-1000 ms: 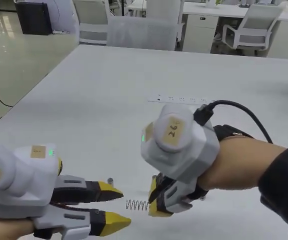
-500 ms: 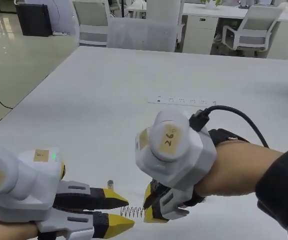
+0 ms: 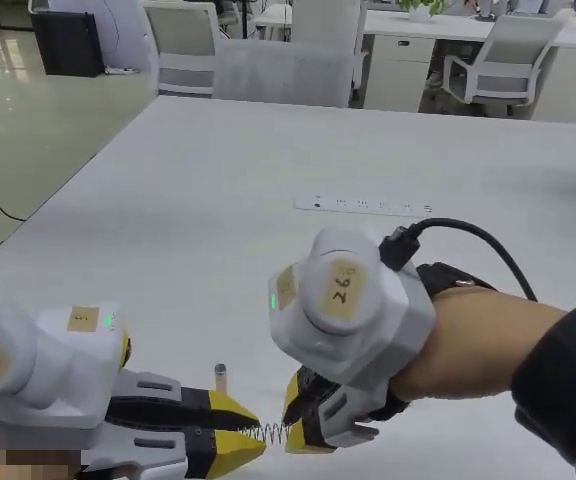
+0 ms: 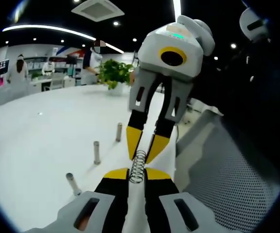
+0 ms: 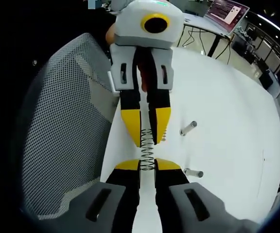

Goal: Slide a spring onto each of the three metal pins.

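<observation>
Spring [image 4: 139, 166] spans my claws; left claw [image 4: 137, 174] and right claw [image 5: 148, 166] each clamp one end, apparently steadying it for the metal pins [image 4: 96, 152].

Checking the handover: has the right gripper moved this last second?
Yes. The right gripper has shifted left, nearer the pin and the left gripper.

Left tool [image 3: 250, 442]: low at your left, pointing right, jaws pinched on one end of the spring [image 3: 271, 432].
Right tool [image 3: 295, 433]: facing it tip to tip, jaws pinched on the other end.
Right forearm [image 3: 488, 345]: yours comes in from the right.
</observation>
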